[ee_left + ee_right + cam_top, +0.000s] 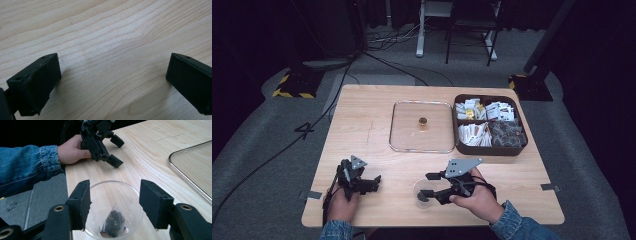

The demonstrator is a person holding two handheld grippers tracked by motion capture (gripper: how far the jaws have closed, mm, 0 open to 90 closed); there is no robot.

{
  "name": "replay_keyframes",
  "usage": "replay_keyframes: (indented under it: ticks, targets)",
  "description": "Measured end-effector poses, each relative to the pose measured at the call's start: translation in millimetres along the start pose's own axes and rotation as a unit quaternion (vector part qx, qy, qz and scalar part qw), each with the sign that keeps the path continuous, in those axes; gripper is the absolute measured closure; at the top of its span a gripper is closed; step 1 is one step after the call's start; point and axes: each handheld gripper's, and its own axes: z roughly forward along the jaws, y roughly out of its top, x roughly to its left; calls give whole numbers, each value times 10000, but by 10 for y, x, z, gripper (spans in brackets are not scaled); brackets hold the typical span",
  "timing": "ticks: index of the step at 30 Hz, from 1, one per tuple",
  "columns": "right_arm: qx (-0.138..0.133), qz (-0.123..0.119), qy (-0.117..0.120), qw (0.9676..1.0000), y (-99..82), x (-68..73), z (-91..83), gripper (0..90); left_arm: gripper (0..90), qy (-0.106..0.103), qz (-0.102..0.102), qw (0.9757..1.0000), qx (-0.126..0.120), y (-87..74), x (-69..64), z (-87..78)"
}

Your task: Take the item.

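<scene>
A pale wooden bench [362,125] stands on grey carpet in a dark room. Near its front edge a clear plastic cup [113,207] holds a dark pyramid tea bag [113,221]. The right gripper [113,202] hangs above it, jaws parted, holding nothing. The left gripper [374,181] rests wide open, empty, towards the front left corner.
</scene>
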Motion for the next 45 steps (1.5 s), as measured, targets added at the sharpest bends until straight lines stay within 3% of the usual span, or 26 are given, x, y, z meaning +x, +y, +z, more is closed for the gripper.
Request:
replay_keyframes:
  ticks: [9, 18, 22, 32, 45]
  targets:
    - [-96, -41, -79, 9999, 73, -13, -194, 345, 1, 19, 9, 10000, 7, -2, 0, -4]
    - [-145, 83, -456, 9988, 5, -159, -596, 226, 1, 26, 12, 10000, 14, -3, 0, -7]
    - [-145, 132, -594, 9980, -35, -210, -709, 223, 0, 20, 4, 10000, 7, -2, -1, -4]
    - [-105, 444, -1015, 9938, -269, -429, -1103, 219, 0, -6, -11, 10000, 9, 7, 3, 4]
    - [187, 766, -1385, 9872, -544, -627, -1319, 175, 0, -16, 8, 10000, 3, 24, 18, 20]
